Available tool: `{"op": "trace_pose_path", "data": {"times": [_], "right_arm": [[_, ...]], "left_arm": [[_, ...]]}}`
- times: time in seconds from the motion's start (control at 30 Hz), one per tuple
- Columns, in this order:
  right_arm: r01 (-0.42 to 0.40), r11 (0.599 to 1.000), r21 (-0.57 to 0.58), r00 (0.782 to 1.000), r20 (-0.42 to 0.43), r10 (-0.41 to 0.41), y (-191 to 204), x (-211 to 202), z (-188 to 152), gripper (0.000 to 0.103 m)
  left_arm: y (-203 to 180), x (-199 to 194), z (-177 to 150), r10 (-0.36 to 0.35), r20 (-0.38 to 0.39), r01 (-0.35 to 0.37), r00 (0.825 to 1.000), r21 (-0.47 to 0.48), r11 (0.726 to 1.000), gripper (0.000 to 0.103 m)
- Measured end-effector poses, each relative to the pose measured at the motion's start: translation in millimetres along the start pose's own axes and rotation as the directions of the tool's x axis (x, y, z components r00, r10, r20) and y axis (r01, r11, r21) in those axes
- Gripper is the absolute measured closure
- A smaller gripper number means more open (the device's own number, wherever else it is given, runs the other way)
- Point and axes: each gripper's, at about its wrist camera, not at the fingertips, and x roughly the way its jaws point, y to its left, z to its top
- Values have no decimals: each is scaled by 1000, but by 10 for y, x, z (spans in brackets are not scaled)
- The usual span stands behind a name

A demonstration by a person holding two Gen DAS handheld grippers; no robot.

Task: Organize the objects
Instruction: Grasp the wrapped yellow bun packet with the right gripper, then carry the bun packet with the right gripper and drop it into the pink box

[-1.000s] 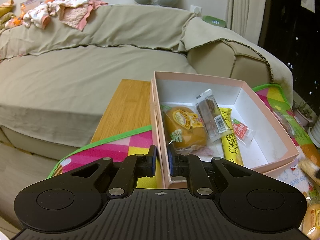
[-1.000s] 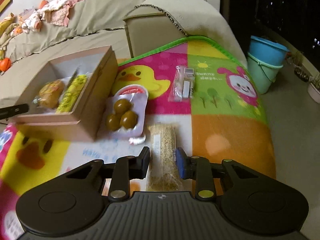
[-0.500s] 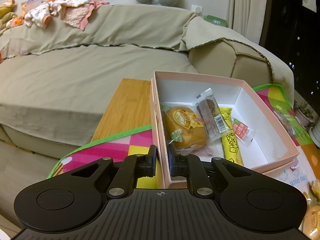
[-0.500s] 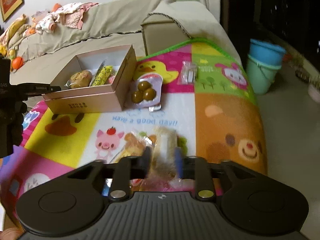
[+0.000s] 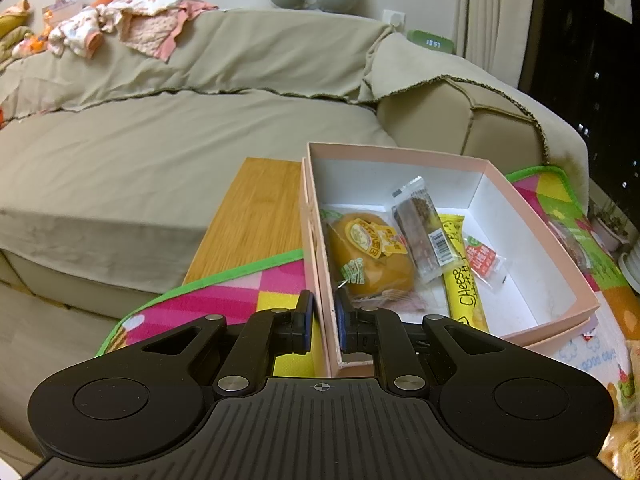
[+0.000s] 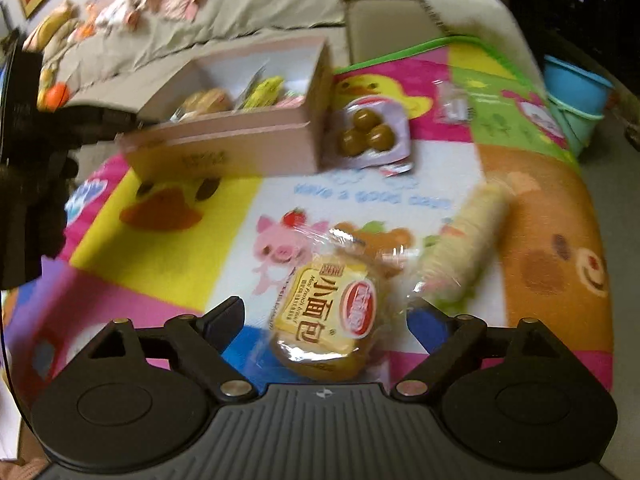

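- Risk of crushing: right gripper (image 6: 324,316), jaws opening, straddles the bread packet (image 6: 334,320) on the mat (image 6: 168,248) without pressing it; closing hard would squash it.
- Left gripper (image 5: 322,320), clamped on the pink box (image 5: 536,220) wall; any slip shifts the box.

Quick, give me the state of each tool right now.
Left tool: shut on the pink box wall.
Right tool: jaws opening, nothing gripped; the bread packet lies between them.

Dim warm indoor light — right view motion-blurred, left sharp; fisheye-bent edges.
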Motion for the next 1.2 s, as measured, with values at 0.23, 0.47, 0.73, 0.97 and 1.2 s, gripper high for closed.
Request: {"op": "trace_pose_path", "data": {"times": [0.23, 0.47, 0.73, 0.97, 1.2], "right_arm": [[-47, 997, -59, 999, 2, 48, 155, 48, -28, 44], [-122, 985, -118, 992, 18, 125, 262, -229, 144, 49], [-136, 980, -147, 954, 248, 170, 395, -654, 1017, 49], [-181, 978, -107, 930, 305, 205, 617, -312, 1614, 48], [-200, 977, -68, 947, 244, 211, 677, 81, 1660, 40]], "left_arm": [[-8, -8, 5, -1, 0, 1, 1000, 0, 1000, 89], [-13, -10, 18, -4, 2, 4, 1000, -2, 1000, 89], [-7, -12, 22, -11, 4, 11, 1000, -6, 1000, 88], [-11, -8, 24, -15, 5, 15, 1000, -6, 1000, 88], [-11, 9, 26, -18, 7, 18, 1000, -3, 1000, 88]]}}
